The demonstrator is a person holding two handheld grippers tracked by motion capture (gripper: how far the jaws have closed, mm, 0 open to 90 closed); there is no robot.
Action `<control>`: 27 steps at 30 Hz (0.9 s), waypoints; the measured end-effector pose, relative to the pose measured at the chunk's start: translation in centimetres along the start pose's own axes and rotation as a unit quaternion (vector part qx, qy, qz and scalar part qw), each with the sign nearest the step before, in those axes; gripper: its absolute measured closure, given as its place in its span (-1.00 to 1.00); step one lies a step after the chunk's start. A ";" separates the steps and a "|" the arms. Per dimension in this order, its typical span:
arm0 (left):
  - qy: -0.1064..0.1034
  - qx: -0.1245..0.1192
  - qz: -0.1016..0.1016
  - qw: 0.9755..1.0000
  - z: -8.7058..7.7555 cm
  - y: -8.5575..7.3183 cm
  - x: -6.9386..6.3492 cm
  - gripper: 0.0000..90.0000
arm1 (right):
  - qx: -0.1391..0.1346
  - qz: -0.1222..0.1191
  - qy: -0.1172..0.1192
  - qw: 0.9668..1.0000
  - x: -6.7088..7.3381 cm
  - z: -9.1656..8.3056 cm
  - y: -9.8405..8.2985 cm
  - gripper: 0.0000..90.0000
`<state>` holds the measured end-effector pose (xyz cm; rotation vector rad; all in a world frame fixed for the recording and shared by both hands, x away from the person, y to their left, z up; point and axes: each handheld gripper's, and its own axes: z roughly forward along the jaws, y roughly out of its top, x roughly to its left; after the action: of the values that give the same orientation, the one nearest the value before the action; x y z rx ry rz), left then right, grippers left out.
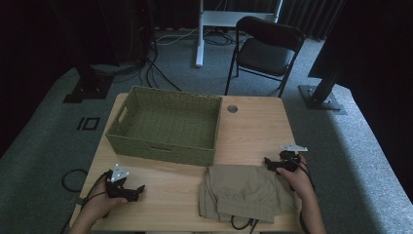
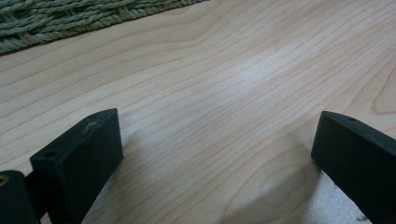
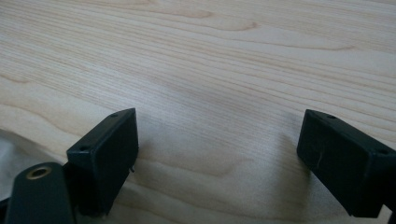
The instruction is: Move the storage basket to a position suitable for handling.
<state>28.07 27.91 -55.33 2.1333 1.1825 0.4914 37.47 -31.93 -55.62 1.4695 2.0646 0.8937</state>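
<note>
A folded khaki garment point(image 1: 246, 191) lies on the wooden table point(image 1: 253, 126) near its front edge, right of centre. A green woven basket point(image 1: 165, 124) stands empty at the back left. My left gripper point(image 1: 139, 191) rests low on the table at the front left, held by a hand, its jaws wide apart over bare wood point(image 2: 210, 140), open with nothing between them. My right gripper point(image 1: 269, 163) sits at the garment's upper right corner, also held by a hand. Its jaws stand open over bare wood point(image 3: 219, 140), and pale cloth point(image 3: 14, 144) shows at the left edge of its view.
The basket's woven wall point(image 2: 70, 18) shows at the top left of the left gripper view. A round hole point(image 1: 232, 108) sits in the table behind the basket. A black folding chair point(image 1: 265, 48), cables and stand feet lie on the carpet beyond the table.
</note>
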 end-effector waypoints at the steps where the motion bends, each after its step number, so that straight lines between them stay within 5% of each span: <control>1: 0.000 0.000 0.000 1.000 0.0 0.0 0.0 -0.94 | 0.000 -0.001 0.001 1.000 0.0 0.0 0.0 -0.73; 15: -0.016 -0.005 -0.001 1.000 -0.4 -0.2 0.5 -0.89 | -0.007 0.009 0.010 1.000 0.1 -0.2 0.2 -0.73; 27: -0.005 -0.016 0.000 1.000 -1.7 0.8 1.8 -0.82 | -0.032 0.007 0.020 0.999 0.9 -1.0 2.6 -0.73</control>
<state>28.46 29.74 -53.52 2.1063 1.1611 0.4963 38.16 -30.73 -53.05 1.4455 2.0376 0.9922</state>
